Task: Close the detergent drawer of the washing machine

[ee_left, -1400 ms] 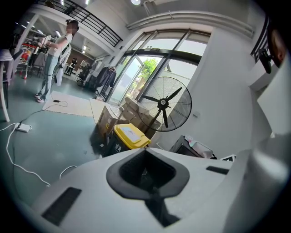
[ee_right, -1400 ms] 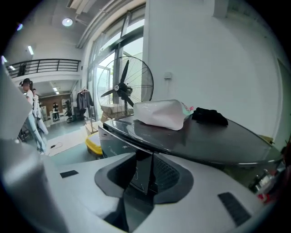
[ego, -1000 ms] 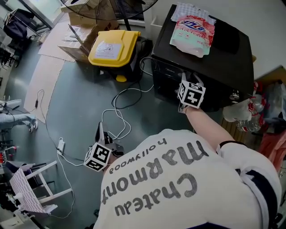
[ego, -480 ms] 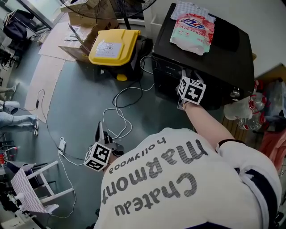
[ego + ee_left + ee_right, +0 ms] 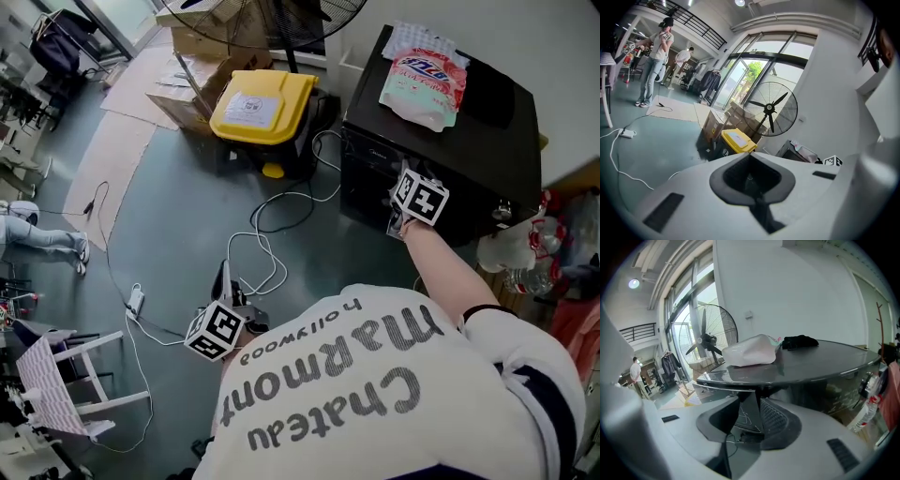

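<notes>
Standing off to one side, I see that everything hinges on the black washing machine (image 5: 450, 141) and the hand already at its front. The right gripper (image 5: 409, 201) is up against the top edge of the machine's front face, just under the lid on which a detergent pouch (image 5: 424, 84) lies. In the right gripper view its jaws are spread wide and have just been opening. A glossy dark slab that I take for the detergent drawer (image 5: 749, 416) stands between them, and neither pad visibly presses on it. The drawer seems to jut from the machine's front towards the gripper, so its long axis runs front to back through the machine. The gripper points along much the same line, tilted a little downward. To my eye the coming move is a straight push into the machine along that axis, perhaps with the jaws brought together first for a blunt pushing face. The left gripper (image 5: 225, 286) hangs well away from the machine, low beside the person's hip, with its jaws together on nothing, so the right hand is plainly the nearer one.
</notes>
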The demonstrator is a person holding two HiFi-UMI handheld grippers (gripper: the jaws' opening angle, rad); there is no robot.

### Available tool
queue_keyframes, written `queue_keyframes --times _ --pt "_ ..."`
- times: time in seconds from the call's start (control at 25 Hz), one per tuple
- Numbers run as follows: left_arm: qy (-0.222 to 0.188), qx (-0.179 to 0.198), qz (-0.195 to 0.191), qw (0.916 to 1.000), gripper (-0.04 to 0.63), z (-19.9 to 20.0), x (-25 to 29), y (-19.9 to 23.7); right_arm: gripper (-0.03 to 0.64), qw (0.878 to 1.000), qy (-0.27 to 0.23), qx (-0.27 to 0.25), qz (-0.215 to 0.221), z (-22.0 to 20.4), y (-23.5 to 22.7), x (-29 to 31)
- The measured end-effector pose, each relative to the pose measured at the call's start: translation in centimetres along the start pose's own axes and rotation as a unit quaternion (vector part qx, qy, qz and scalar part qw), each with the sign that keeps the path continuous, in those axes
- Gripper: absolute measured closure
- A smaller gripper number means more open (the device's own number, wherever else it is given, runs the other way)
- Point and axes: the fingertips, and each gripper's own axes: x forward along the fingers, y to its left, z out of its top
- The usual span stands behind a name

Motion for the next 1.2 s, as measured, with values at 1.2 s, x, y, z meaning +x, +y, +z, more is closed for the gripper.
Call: queue_keyframes --times 1.2 --pt "-0.091 0.015 -0.037 0.995 0.588 2.0 -14.5 -3.1 0.572 0.884 0.026 0.019 0.467 -5.0 24.2 -25.1"
